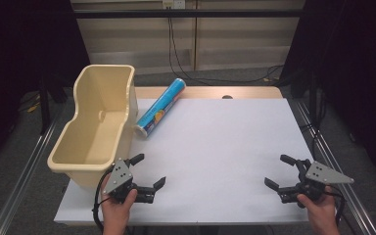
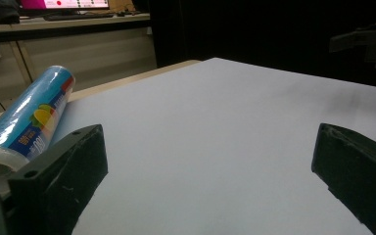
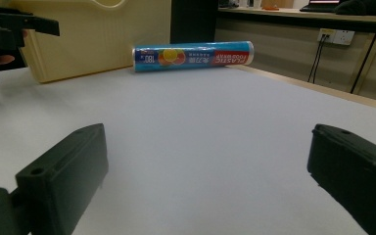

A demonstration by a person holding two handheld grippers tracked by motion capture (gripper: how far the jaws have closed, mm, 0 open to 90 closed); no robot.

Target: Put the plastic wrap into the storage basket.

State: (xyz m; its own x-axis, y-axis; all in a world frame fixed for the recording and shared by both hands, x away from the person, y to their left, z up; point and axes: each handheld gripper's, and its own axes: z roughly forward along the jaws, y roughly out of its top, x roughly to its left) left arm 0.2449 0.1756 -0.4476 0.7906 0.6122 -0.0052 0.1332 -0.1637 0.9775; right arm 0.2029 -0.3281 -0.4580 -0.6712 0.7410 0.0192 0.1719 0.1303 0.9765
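High view: both grippers wait spread and empty at the near edge, with the roll of plastic wrap lying beside the bin.

The roll of plastic wrap (image 1: 160, 108) lies on its side against the right wall of the cream bin (image 1: 81, 142), its long axis running from near-left to far-right, its near end closest to the bin. The left gripper (image 1: 151, 171), jaws wide apart and holding nothing, sits just in front of the bin's near right corner, so the roll is ahead of it and it looks the nearer hand. The right gripper (image 1: 280, 171), equally wide and empty, is well apart from the bin. Right gripper view gives the roll (image 3: 192, 55) broadside with its printed label, while the left gripper view catches its clear-wrapped end (image 2: 27, 120) just beyond one jaw.
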